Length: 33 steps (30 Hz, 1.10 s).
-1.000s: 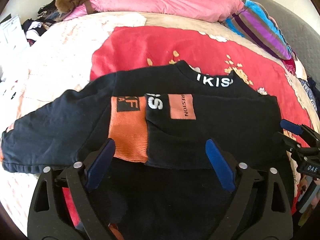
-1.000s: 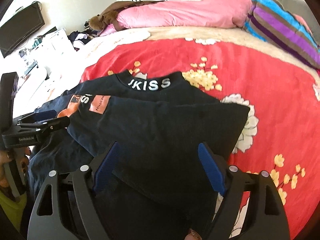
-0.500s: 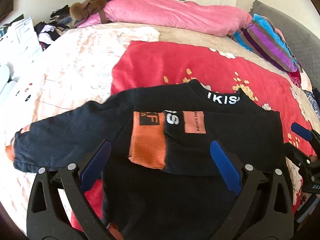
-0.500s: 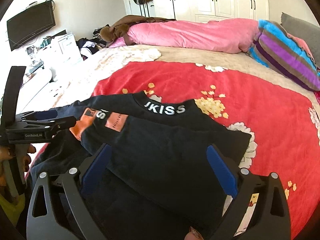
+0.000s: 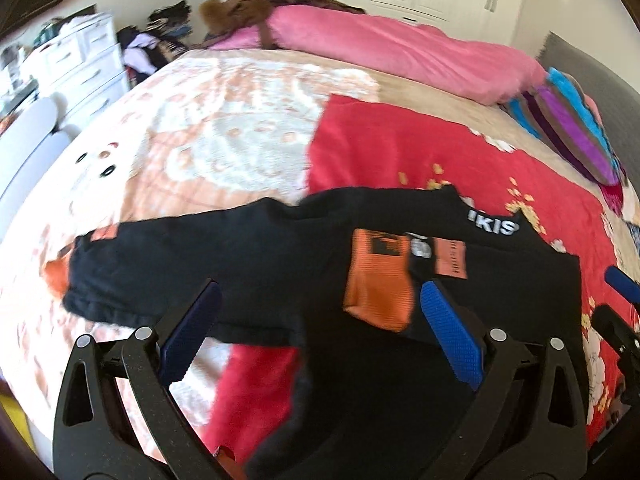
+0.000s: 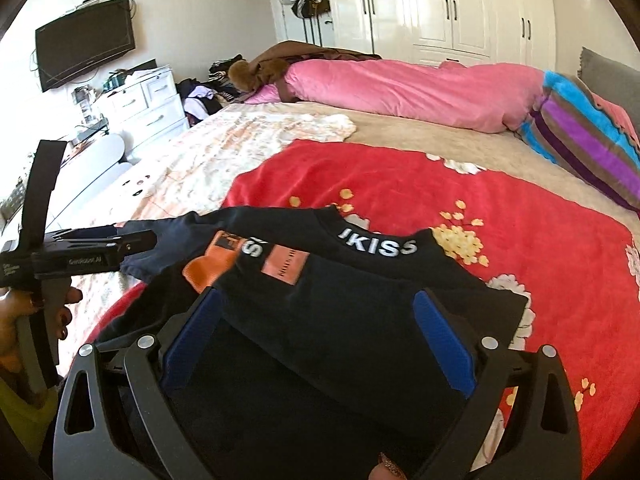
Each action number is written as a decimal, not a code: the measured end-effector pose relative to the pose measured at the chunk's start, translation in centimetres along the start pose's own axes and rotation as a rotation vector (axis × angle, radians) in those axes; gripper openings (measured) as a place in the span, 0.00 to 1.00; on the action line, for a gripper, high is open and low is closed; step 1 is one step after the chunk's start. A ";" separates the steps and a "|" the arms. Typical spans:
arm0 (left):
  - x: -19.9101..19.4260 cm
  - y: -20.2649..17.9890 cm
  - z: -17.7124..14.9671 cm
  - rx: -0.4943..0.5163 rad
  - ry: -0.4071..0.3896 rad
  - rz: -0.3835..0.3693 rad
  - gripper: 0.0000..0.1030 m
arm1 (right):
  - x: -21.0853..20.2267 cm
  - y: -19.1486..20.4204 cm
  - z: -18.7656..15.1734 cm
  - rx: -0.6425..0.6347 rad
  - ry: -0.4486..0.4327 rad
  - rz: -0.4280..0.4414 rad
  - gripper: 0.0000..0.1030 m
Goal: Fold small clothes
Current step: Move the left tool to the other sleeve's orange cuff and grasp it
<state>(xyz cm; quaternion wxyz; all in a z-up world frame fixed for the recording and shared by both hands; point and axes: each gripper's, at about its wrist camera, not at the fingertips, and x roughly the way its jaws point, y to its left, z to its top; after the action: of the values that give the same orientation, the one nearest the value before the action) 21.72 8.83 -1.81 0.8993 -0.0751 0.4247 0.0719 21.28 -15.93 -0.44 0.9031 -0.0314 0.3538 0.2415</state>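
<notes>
A small black sweater (image 5: 280, 264) with a white-lettered collar and orange patches lies on the red blanket (image 5: 400, 152). Its right side is folded over the body; its left sleeve (image 5: 160, 264) lies stretched out to the left, ending in an orange cuff. My left gripper (image 5: 320, 320) is open and empty, above the sweater's lower left part. My right gripper (image 6: 316, 332) is open and empty over the folded right side of the sweater (image 6: 360, 300). The left gripper also shows from the side in the right wrist view (image 6: 120, 242).
The bed carries a pale peach blanket (image 5: 180, 128) on the left, a pink duvet (image 5: 400, 52) at the back and a striped pillow (image 5: 572, 132) at the right. White drawers (image 6: 144, 108) and a wall TV (image 6: 84, 44) stand left of the bed.
Both grippers have drawn back and risen from the sweater. The left gripper has swung left, so the outstretched left sleeve now lies in front of it.
</notes>
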 end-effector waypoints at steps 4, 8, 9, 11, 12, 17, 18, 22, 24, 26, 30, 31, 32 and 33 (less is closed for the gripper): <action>-0.6 2.3 0.1 -0.052 -0.011 0.022 0.91 | 0.2 1.7 0.2 -0.021 0.002 0.015 0.93; -0.8 5.0 0.1 -0.102 -0.016 0.068 0.91 | 0.8 3.8 0.3 -0.034 0.010 0.034 0.93; -0.8 5.6 0.0 -0.117 -0.013 0.073 0.91 | 1.0 4.4 0.3 -0.042 0.015 0.039 0.93; -0.5 7.7 -0.1 -0.168 0.000 0.098 0.91 | 1.4 5.6 0.3 -0.060 0.021 0.046 0.93; -0.3 8.5 -0.2 -0.188 0.004 0.114 0.91 | 1.7 6.2 0.3 -0.067 0.028 0.050 0.93; 0.3 12.8 -0.7 -0.313 0.016 0.163 0.91 | 2.8 8.6 -0.1 -0.073 0.060 0.083 0.93; 0.4 13.6 -0.8 -0.339 0.020 0.174 0.91 | 3.0 9.1 -0.2 -0.073 0.066 0.088 0.93; 0.5 15.9 -1.3 -0.399 0.015 0.218 0.91 | 3.7 10.6 -0.5 -0.076 0.089 0.107 0.93; 0.5 17.2 -1.5 -0.444 0.008 0.223 0.91 | 4.1 11.4 -0.6 -0.089 0.099 0.111 0.93; 0.3 18.6 -1.9 -0.490 -0.005 0.250 0.91 | 4.5 12.1 -0.5 -0.095 0.108 0.116 0.93; 0.6 21.3 -2.6 -0.572 -0.014 0.320 0.91 | 5.4 14.0 0.0 -0.119 0.115 0.138 0.93; 0.7 21.9 -2.9 -0.600 -0.010 0.326 0.91 | 5.5 14.4 0.1 -0.125 0.115 0.143 0.93; 0.9 22.5 -3.3 -0.628 -0.005 0.327 0.91 | 5.7 15.0 0.2 -0.133 0.116 0.151 0.93; 1.2 23.4 -3.7 -0.668 0.001 0.325 0.91 | 5.8 15.4 0.2 -0.138 0.118 0.156 0.93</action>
<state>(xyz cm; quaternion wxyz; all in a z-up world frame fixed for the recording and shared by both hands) 15.16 31.12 -6.75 0.8019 -0.2962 0.3847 0.3482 18.08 0.09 -2.32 0.8549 -0.0797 0.3902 0.3326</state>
